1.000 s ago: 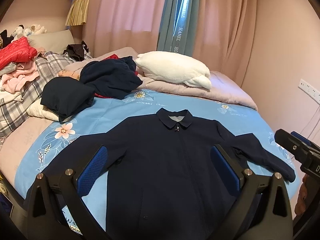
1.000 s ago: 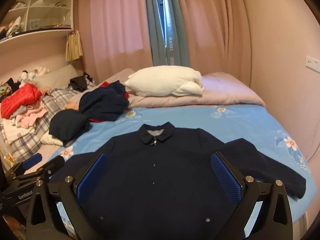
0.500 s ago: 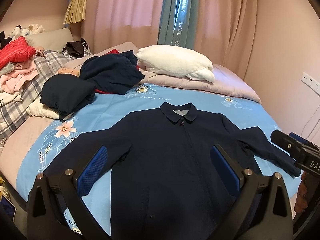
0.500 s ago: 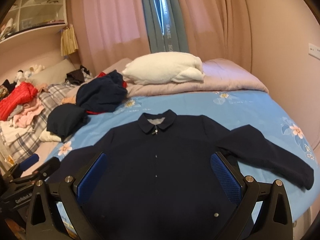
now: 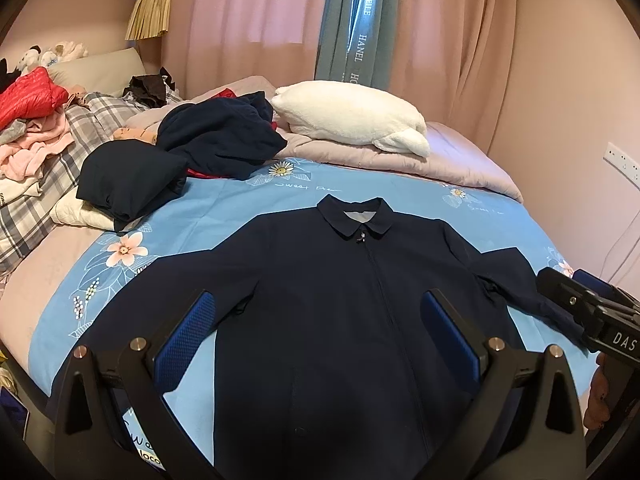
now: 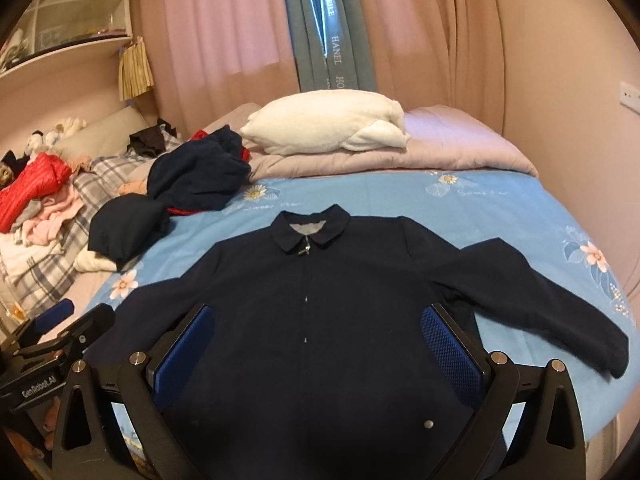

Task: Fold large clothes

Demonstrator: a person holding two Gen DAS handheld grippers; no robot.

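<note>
Jacket (image 5: 340,300), navy, collared, zip closed to the neck, lies face-up and spread flat on the blue floral bedsheet (image 5: 240,204), collar pointing toward the far side of the bed. Both sleeves are extended outward; the sleeve on the right of the views (image 6: 540,304) angles down toward the bed edge, cuff resting on the sheet. The other sleeve (image 5: 180,276) runs out toward the near-left edge.

Left gripper (image 5: 320,344): jaws wide apart, blue pads (image 5: 184,336) clear of each other, nothing held. It hovers above the lower body of the jacket; contact with the cloth cannot be confirmed.

Right gripper (image 6: 316,352): jaws likewise spread wide, empty, positioned over the lower front of the jacket. In the left wrist view it appears at the right margin near the cuff, with part of a hand (image 5: 596,400) below it.

Beyond the jacket: a white pillow (image 5: 352,118) on a folded lilac quilt (image 5: 460,156), a heap of dark clothing (image 5: 216,136) and a folded dark garment (image 5: 128,176) on the left of the views. Further left, a red padded jacket (image 5: 28,96) on a mixed pile over a plaid cover (image 5: 36,200). Pink curtains (image 5: 256,12) hang behind.
</note>
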